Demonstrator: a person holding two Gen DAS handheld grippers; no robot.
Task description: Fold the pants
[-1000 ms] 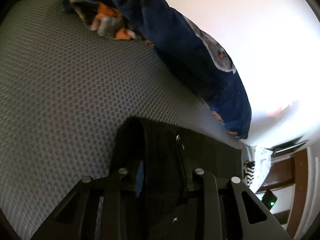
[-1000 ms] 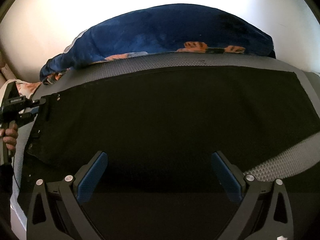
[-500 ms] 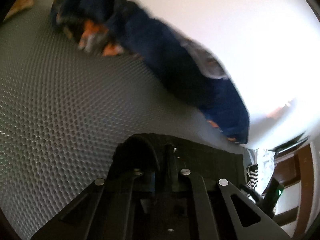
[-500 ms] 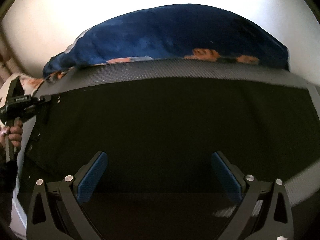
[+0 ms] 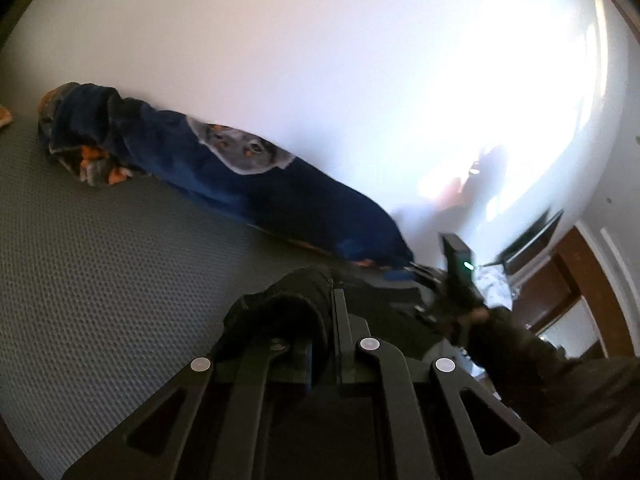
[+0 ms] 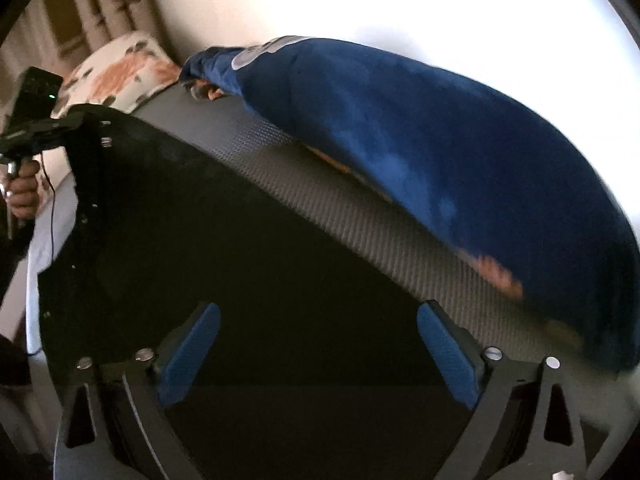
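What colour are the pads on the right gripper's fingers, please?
Blue pads, clearest in the right wrist view.

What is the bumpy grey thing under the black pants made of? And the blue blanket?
The grey surface looks like a woven mesh fabric: it is covered in tiny honeycomb dimples and has a dull finish. The blue blanket looks like soft fleece or plush: it is fuzzy, matte and bunched into a thick roll. The black pants look like plain dark cloth, though they are too dark to tell more.
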